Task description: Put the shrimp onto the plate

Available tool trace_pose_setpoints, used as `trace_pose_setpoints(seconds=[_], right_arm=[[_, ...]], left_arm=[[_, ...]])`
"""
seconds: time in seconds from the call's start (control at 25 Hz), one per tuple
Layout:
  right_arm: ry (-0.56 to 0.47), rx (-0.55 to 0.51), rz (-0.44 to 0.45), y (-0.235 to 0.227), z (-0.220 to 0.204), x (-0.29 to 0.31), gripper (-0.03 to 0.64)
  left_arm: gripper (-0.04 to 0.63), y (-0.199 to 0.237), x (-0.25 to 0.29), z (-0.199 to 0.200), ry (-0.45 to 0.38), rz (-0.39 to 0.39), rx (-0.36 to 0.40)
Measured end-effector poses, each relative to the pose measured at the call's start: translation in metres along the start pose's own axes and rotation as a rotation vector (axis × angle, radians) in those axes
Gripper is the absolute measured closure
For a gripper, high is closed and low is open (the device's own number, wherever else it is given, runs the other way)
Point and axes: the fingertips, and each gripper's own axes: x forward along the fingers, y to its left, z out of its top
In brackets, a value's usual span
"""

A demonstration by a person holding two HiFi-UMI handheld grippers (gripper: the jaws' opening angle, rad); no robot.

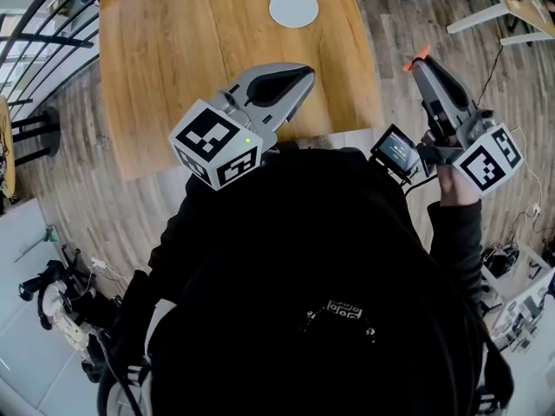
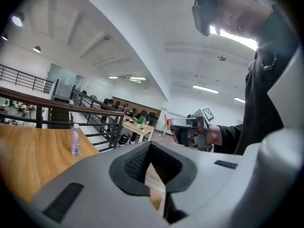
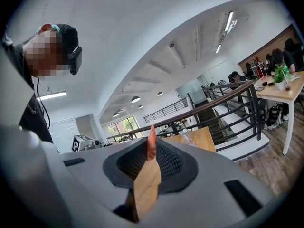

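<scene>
Wooden table (image 1: 173,59) fills the top of the head view, plank floor (image 1: 408,33) on both sides of it. Over to the right gripper (image 1: 422,62): it's clamped on the shrimp (image 3: 151,145), and its own view shows the orange piece standing upright, pinched at the very tips of the jaws with the top poking out above them. That puts the shrimp off the table's right edge, out over the floor, well apart from the plate (image 1: 293,8). The plate sits bare and white on the far part of the tabletop. A hand (image 1: 453,185) in a black sleeve grips the tool behind its marker cube (image 1: 490,159), with a small screen (image 1: 397,148) just beside it.

Now the left gripper (image 1: 303,74): tips pressed together, nothing between them, hanging over the near edge of the table. Its view looks sideways across the room, and there's a clear bottle (image 2: 75,139) standing on the wood beside a dark railing (image 2: 57,109).
</scene>
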Motion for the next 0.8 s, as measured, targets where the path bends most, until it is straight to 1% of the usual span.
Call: trace_pose_setpoints(seconds=[0.12,0.28,0.52,0.68,0.8], right_arm=[[-0.001,0.018,-0.014,0.002,-0.001,0.014,0.549],[0.007,-0.001,-0.035,0.009,0.003,0.031,0.549],[0.041,0.002,-0.066,0.005,0.000,0.050,0.549],[0.072,-0.007,-0.059,0.012,0.000,0.063,0.549],[0.098,-0.006,-0.046,0.014,-0.001,0.072,0.549]], left_arm=[[0.592,0.013,-0.005,0.001,-0.003,-0.019,-0.007],[0.592,0.025,-0.011,-0.001,-0.009,-0.049,-0.021],[0.592,0.039,-0.013,-0.005,-0.031,-0.095,-0.048],[0.592,0.041,-0.020,-0.009,-0.034,-0.105,-0.056],[0.592,0.042,-0.022,-0.015,-0.037,-0.104,-0.082]])
